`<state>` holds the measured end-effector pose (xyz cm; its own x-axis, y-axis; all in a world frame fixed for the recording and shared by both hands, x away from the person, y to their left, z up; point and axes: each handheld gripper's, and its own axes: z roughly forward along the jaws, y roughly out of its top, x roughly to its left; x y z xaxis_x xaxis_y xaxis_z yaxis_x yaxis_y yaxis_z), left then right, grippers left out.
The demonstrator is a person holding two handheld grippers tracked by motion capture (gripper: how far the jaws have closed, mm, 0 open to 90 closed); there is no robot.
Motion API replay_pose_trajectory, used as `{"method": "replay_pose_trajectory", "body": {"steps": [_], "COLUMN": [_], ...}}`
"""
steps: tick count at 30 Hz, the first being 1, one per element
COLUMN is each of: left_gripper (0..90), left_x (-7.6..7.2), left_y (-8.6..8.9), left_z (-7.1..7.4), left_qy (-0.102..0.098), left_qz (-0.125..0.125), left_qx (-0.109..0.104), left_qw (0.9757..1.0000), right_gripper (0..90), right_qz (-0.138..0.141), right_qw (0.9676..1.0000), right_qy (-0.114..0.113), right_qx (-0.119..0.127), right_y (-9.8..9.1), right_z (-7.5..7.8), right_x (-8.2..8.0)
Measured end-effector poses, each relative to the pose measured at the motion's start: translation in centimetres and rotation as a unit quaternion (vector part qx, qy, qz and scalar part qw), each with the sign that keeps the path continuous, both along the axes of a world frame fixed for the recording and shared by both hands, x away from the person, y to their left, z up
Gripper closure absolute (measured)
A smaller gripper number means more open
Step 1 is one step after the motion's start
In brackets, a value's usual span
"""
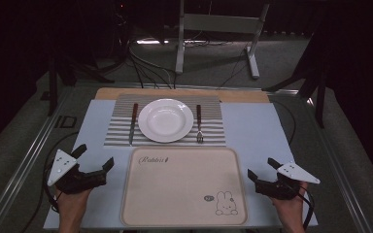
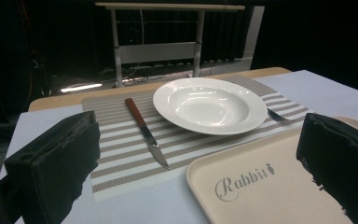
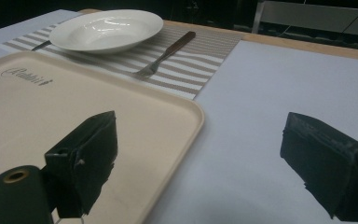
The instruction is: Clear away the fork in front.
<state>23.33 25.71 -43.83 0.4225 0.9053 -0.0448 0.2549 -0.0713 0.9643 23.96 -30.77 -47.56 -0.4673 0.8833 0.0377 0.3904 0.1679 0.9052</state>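
Tray [image 1: 184, 187] between both grippers' spread, empty fingers, its near edge cut off below.

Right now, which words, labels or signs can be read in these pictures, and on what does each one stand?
"Rabbit", in script with a small carrot sign after it: on the beige tray, near its far left corner.
Small round mark beside the rabbit drawing on the tray: too small to read.
Nothing else bears text.
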Motion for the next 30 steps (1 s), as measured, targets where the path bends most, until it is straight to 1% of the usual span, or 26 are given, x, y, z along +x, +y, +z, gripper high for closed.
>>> {"method": "replay_pose_trajectory", "body": {"steps": [4, 5, 6, 7, 13, 14, 16, 18, 19, 20, 22, 23, 26, 29, 30], "left_gripper": [0.2, 0.2, 0.2, 0.2, 0.2, 0.2, 0.2, 0.2, 0.2, 0.2, 0.2, 0.1, 0.1, 0.1, 0.1], "left_x": [0.0, -0.1, -0.1, -0.1, 0.1, 0.2, 0.2, 0.2, 0.3, 0.3, 0.3, 0.3, 0.3, 0.3, 0.3], "left_y": [-0.1, -0.3, -0.3, -0.3, -0.4, -0.4, -0.3, -0.3, -0.3, -0.3, -0.4, -0.4, -0.5, -0.5, -0.6], "left_z": [-0.1, -0.1, -0.1, -0.1, -0.4, -0.4, -0.5, -0.5, -0.6, -0.6, -0.6, -0.6, -0.7, -0.7, -0.7], "left_qy": [-0.002, -0.006, -0.006, -0.006, 0.000, 0.001, 0.001, 0.003, 0.005, 0.006, 0.007, 0.008, 0.008, 0.009, 0.010], "left_qz": [0.004, 0.009, 0.009, 0.010, 0.011, 0.012, 0.013, 0.015, 0.016, 0.016, 0.017, 0.017, 0.016, 0.016, 0.016], "left_qx": [0.009, 0.020, 0.020, 0.024, 0.026, 0.025, 0.026, 0.025, 0.024, 0.024, 0.027, 0.028, 0.030, 0.032, 0.031], "left_qw": [1.0000, 0.9997, 0.9997, 0.9997, 0.9996, 0.9996, 0.9996, 0.9996, 0.9996, 0.9996, 0.9995, 0.9994, 0.9994, 0.9993, 0.9994], "right_gripper": [11.2, 11.1, 11.1, 11.2, 11.2, 11.3, 11.3, 11.3, 11.2, 11.2, 11.1, 11.1, 11.0, 11.0, 11.1], "right_qz": [0.000, -0.001, -0.001, -0.002, -0.007, -0.010, -0.011, -0.016, -0.023, -0.023, -0.022, -0.017, -0.015, -0.013, -0.014], "right_qw": [1.0000, 1.0000, 1.0000, 1.0000, 0.9999, 0.9998, 0.9997, 0.9996, 0.9995, 0.9995, 0.9993, 0.9995, 0.9997, 0.9996, 0.9996], "right_qy": [-0.001, 0.000, 0.000, 0.000, 0.004, 0.007, 0.008, 0.007, 0.003, 0.003, 0.005, 0.008, 0.007, 0.011, 0.012], "right_qx": [0.000, 0.001, 0.001, 0.004, 0.009, 0.018, 0.020, 0.021, 0.021, 0.021, 0.028, 0.025, 0.020, 0.024, 0.020], "right_y": [0.1, 0.1, 0.1, 0.1, 0.2, 0.2, 0.2, 0.2, 0.3, 0.3, 0.3, 0.4, 0.6, 0.7, 0.8], "right_z": [0.0, 0.0, 0.0, 0.0, 0.1, 0.1, 0.2, 0.4, 0.7, 0.7, 1.0, 1.4, 1.6, 1.8, 2.0], "right_x": [0.0, 0.0, 0.0, 0.1, 0.2, 0.2, 0.2, 0.4, 0.6, 0.6, 0.8, 1.2, 1.4, 1.7, 1.9]}}
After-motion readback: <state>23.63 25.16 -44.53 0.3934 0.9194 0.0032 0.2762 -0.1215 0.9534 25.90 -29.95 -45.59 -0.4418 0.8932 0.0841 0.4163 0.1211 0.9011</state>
